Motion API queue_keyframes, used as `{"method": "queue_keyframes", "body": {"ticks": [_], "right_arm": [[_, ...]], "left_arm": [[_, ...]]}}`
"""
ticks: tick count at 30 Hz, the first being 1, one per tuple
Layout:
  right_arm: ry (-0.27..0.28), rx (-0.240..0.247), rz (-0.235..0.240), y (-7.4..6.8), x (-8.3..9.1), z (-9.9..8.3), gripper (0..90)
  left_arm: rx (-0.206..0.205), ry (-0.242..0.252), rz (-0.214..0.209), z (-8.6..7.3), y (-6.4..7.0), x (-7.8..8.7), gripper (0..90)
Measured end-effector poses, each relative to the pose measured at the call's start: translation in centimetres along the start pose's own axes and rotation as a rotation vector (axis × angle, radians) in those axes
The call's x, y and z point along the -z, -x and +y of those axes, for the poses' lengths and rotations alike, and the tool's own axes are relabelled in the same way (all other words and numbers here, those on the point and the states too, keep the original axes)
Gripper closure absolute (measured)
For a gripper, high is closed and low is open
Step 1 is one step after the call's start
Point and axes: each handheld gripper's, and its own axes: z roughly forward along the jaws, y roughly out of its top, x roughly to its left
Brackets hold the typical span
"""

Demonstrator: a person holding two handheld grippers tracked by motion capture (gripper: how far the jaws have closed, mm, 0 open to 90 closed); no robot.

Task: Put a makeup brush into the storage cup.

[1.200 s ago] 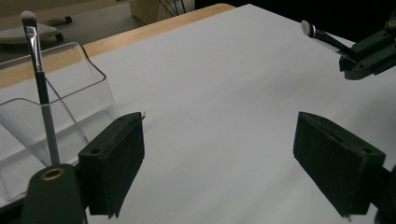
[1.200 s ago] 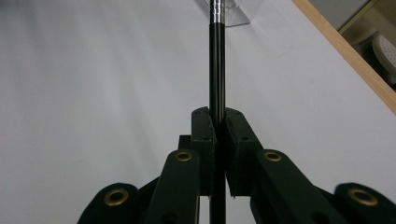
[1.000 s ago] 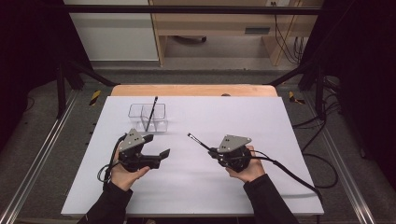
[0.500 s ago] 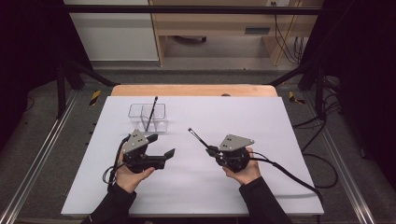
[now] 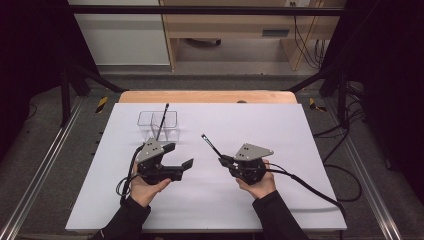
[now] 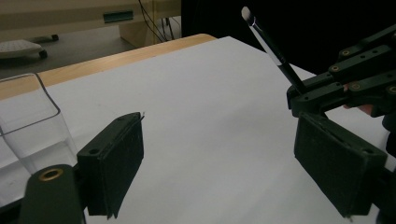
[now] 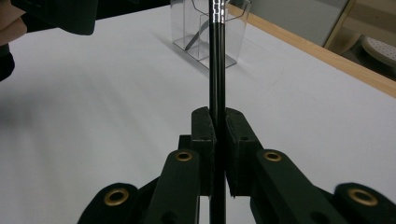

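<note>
Looking along our right gripper (image 7: pixel 218 135), we lose the top of the thin black pen (image 7: pixel 217 60) at the upper edge of the right gripper view, and its lower end is hidden between the two black jaws, which are pressed together on its shaft. From above, that pen (image 5: pixel 210 144) slants up and away from the right gripper (image 5: pixel 223 160), a small pale tip at its far end. Our left gripper (image 5: pixel 180 159) holds nothing, its flat, matte jaws standing well apart over the smooth white sheet on the counter (image 5: pixel 300 145). Just ahead of the left gripper stands a clear plastic holder (image 5: pixel 159 125) with thin walls and rounded corners; a second dark pen (image 5: pixel 161 120) leans in it, its foot blurred behind the plastic. In the left gripper view the holder (image 6: pixel 28 126) is cut off at the left edge, so we cannot make out its compartments there.
</note>
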Motion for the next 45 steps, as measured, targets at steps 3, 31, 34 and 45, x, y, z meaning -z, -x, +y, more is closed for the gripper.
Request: {"method": "queue_keyframes", "body": {"ticks": [3, 31, 34, 45], "right_arm": [[0.013, -0.009, -0.004, -0.1, 0.0, 0.0, 84.2], [0.083, -0.100, -0.009, -0.5, -0.8, -0.4, 84.1], [0.090, -0.106, -0.012, -0.5, -0.9, -0.4, 84.1], [0.099, -0.124, -0.011, -0.5, -1.1, -0.4, 84.1]], "left_arm": [[0.011, 0.015, -0.008, 0.3, 0.1, -0.1, 15.2], [0.083, 0.091, -0.049, 1.3, 1.2, -2.3, 15.3], [0.097, 0.096, -0.056, 1.3, 1.2, -2.5, 15.4], [0.120, 0.116, -0.074, 1.4, 1.5, -3.3, 16.2]]}}
